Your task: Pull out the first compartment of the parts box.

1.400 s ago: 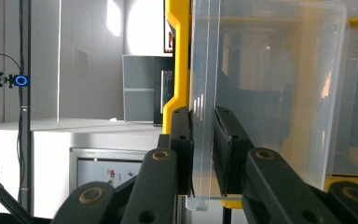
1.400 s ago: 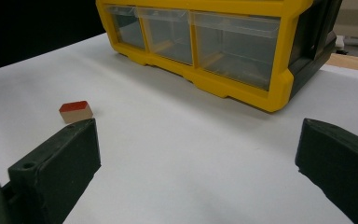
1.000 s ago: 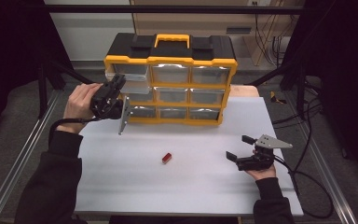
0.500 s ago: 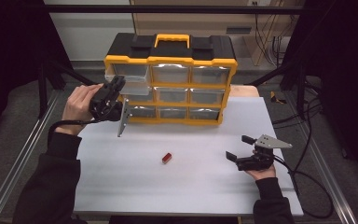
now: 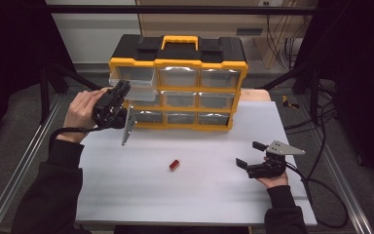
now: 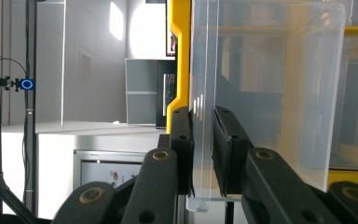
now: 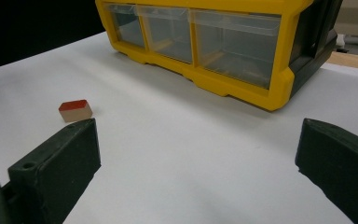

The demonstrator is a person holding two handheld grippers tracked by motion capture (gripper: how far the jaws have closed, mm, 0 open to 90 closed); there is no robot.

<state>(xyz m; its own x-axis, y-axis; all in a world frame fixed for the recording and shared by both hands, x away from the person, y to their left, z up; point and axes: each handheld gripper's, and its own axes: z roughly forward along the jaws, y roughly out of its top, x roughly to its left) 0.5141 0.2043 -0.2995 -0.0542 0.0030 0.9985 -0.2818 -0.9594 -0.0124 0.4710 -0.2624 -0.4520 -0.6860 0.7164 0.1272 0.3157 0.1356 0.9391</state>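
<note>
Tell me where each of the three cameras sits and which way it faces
High view: above the person's side, facing forward and down on the white table; both forearms, left gripper and right gripper.
Left gripper view: on the left gripper, rolled sideways, facing the clear drawer its jaws pinch.
Right gripper view: on the right gripper, low over the table, jaws wide apart.
Shared: high and right gripper views both show the yellow drawer organizer and the small red block.
</note>
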